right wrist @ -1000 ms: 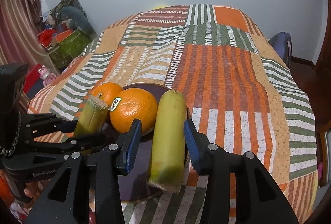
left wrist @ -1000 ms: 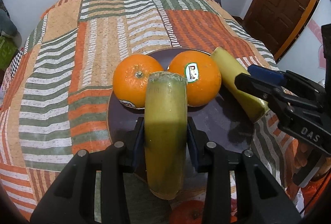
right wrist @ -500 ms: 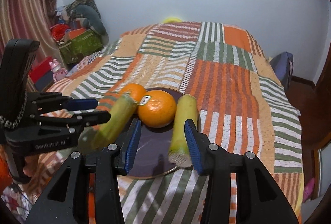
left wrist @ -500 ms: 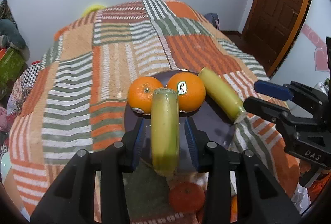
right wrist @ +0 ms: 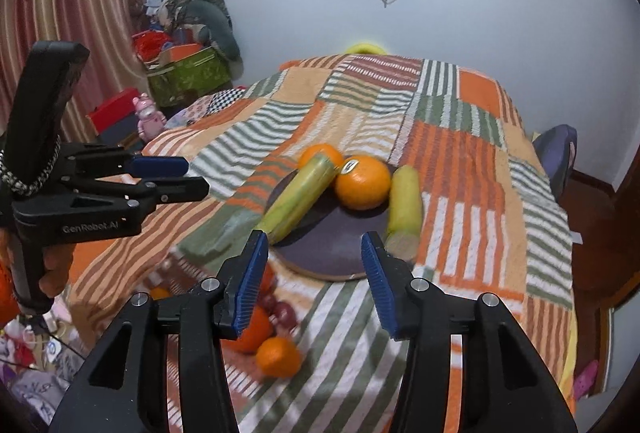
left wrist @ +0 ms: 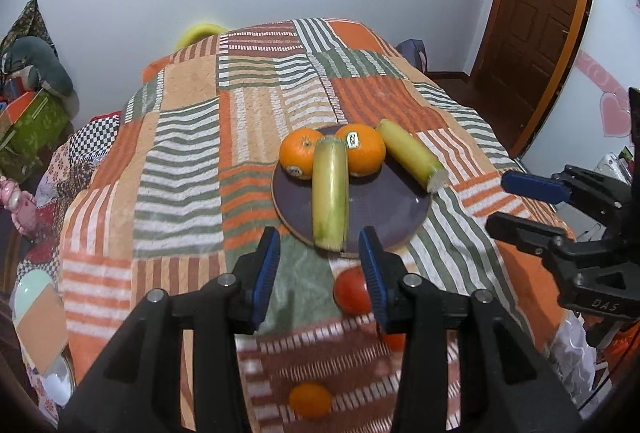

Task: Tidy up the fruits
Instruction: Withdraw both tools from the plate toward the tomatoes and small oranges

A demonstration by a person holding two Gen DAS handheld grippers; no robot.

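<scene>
ITEM LIST, largest first.

1. Bedspread (left wrist: 188, 169) – striped patchwork, soft and uneven; round fruit prob. rolls on it.
2. Plate (left wrist: 384, 209) – dark, round, stiff, lies flat on the spread. Carries four pcs.
3. Long yellow-green fruit, near one (left wrist: 330, 193) – lies lengthwise on the plate, its near end over the rim, far end touching both oranges. Looks firm, smooth skin, moderate wt. Best taken at mid-length, across the narrow width.
4. Long yellow-green fruit, far one (left wrist: 412, 157) – right side of plate, cut end over the rim. Same handling.
5. Oranges, pair (left wrist: 362, 151) – back of plate, touching each other. Firm, roundish, a bit slippery; grip across the widest part, light squeeze.
6. Loose fruit off-plate: red one (left wrist: 350, 291) just beside the plate rim, small orange (left wrist: 310, 399) nearer the camera, more in a blurred heap in the right view. Prob. next to sort.
7. Left gripper (left wrist: 320, 269) – released, nothing betw. its pads.
8. Right gripper (right wrist: 316, 273) – released, empty.

CHANGE vs. a second ago: each gripper straddled one long fruit then; both jaws have just been opening and now stand back from the plate, clear of the fruit. Both long pcs. left on the plate.
</scene>
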